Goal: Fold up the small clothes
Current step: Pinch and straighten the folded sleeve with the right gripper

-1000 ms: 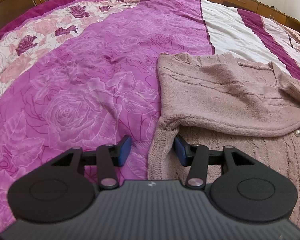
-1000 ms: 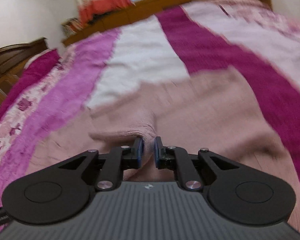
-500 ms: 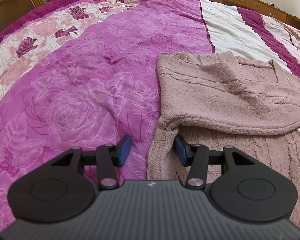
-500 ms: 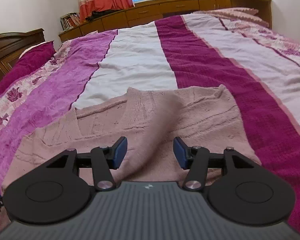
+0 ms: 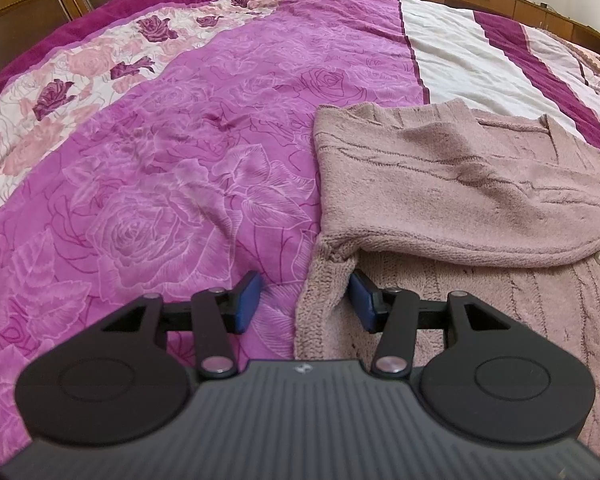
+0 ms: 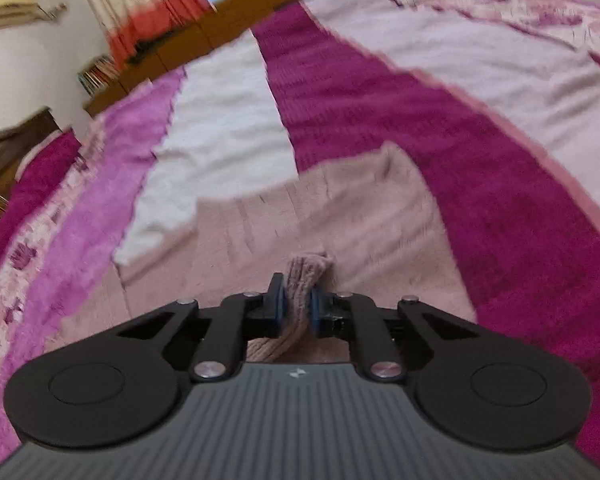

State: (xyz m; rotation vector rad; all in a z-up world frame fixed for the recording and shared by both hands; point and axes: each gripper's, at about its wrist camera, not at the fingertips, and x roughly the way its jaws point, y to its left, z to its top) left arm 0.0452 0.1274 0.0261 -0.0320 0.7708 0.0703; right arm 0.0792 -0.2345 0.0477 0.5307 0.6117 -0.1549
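Nearest, a bunched cuff of knit is seen pinched between the pads of the right tool (image 6: 296, 306), whose jaws are closing on it. The rest of the pink cardigan (image 6: 352, 220) lies flat ahead of that tool on the bed (image 6: 480, 184). The left tool (image 5: 304, 296) is held half open, gripping nothing, with the cardigan's side edge (image 5: 320, 300) between its pads. From there the folded sleeve (image 5: 460, 200) runs crosswise to the right, so the right tool is judged better placed for the coming fold.
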